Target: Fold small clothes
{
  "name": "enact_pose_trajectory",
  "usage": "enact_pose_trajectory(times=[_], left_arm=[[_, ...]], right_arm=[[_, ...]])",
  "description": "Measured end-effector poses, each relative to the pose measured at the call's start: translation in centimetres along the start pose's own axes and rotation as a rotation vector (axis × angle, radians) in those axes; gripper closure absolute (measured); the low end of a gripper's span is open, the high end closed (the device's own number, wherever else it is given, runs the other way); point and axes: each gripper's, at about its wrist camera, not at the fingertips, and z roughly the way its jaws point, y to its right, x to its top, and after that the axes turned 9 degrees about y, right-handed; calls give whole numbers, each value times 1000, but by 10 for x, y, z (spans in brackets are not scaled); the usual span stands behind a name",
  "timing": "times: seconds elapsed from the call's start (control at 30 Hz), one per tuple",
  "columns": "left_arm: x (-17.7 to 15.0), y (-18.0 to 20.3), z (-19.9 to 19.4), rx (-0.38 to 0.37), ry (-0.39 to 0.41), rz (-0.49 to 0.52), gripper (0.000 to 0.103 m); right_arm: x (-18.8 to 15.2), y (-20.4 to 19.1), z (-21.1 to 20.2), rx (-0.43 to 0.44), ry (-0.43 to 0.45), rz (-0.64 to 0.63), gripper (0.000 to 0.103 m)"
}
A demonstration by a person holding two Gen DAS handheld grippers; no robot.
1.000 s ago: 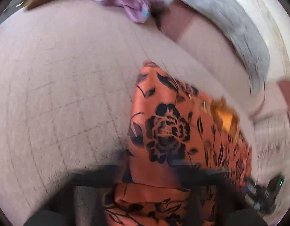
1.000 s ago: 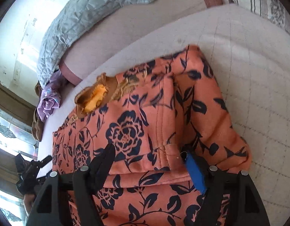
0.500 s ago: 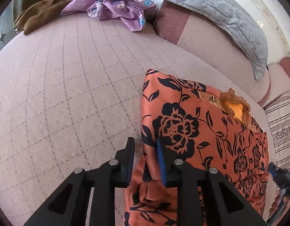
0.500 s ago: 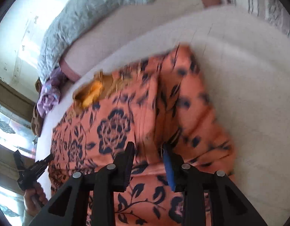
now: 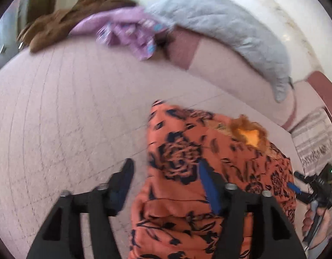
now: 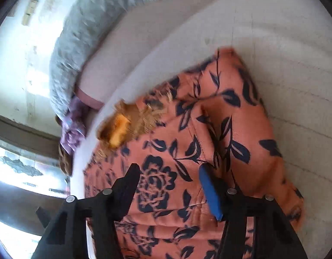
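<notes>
An orange garment with black flowers [image 5: 187,161] lies partly folded on a pale quilted surface [image 5: 64,112]. It also shows in the right wrist view [image 6: 209,133]. Its yellow-brown neckline [image 5: 250,133] faces the back. My left gripper [image 5: 163,172] is open and holds nothing; it straddles the garment's left edge. My right gripper [image 6: 168,177] is open and empty above the middle of the garment. The right gripper also shows at the far right of the left wrist view [image 5: 312,183].
A purple patterned cloth [image 5: 127,34] and a brown cloth [image 5: 68,19] lie at the far edge. A grey quilted blanket [image 5: 226,28] drapes over a pink cushion [image 5: 220,71]. A striped pillow [image 5: 315,142] lies at the right.
Both grippers were shut on the garment half a second ago. Both have opened and let go of it, and the garment lies flatter.
</notes>
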Motion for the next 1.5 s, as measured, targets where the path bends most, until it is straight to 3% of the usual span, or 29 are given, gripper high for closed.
enact_pose_trajectory(times=[0.1,0.13,0.17,0.2,0.27,0.33,0.4,0.43,0.47,0.53,0.63,0.8,0.93,1.0,1.27,1.5], left_arm=[[-13,6,31,42,-111,50,33],[-20,2,45,76,-173,42,35],[-22,3,43,76,-146,50,35],[-22,6,35,74,-112,64,35],[-21,10,21,30,-77,62,34],[-25,11,19,23,-75,63,33],[-34,8,34,77,-152,83,33],[-34,11,30,78,-138,102,33],[-31,14,23,96,-139,110,33],[-26,15,0,69,-104,90,33],[-28,8,-41,68,-55,81,30],[-70,-24,-106,43,-96,35,24],[-115,-37,-140,31,-143,22,24],[-129,-38,-147,29,-168,13,24],[-176,-41,-168,36,-244,-85,24],[-189,-33,-177,51,-264,-22,24]], right_arm=[[-4,-10,-3,74,-17,-72,28],[-5,-4,7,16,-61,-73,31],[-5,5,14,-9,-90,-40,42],[-4,10,8,-7,-62,-1,44],[-3,0,-15,47,-17,-8,39],[-12,-12,-29,136,-12,-67,26],[-23,-6,-11,65,-100,-122,26],[-28,6,2,38,-145,-122,29],[-29,12,-3,49,-113,-94,33],[-28,5,-27,49,-68,-65,31],[-41,-3,-62,11,-5,-177,29],[-79,59,-123,-98,-36,-148,29],[-117,106,-180,-49,-62,-51,28],[-138,125,-204,25,-84,26,28],[-206,134,-216,136,-164,145,28],[-214,128,-221,113,-143,75,28]])
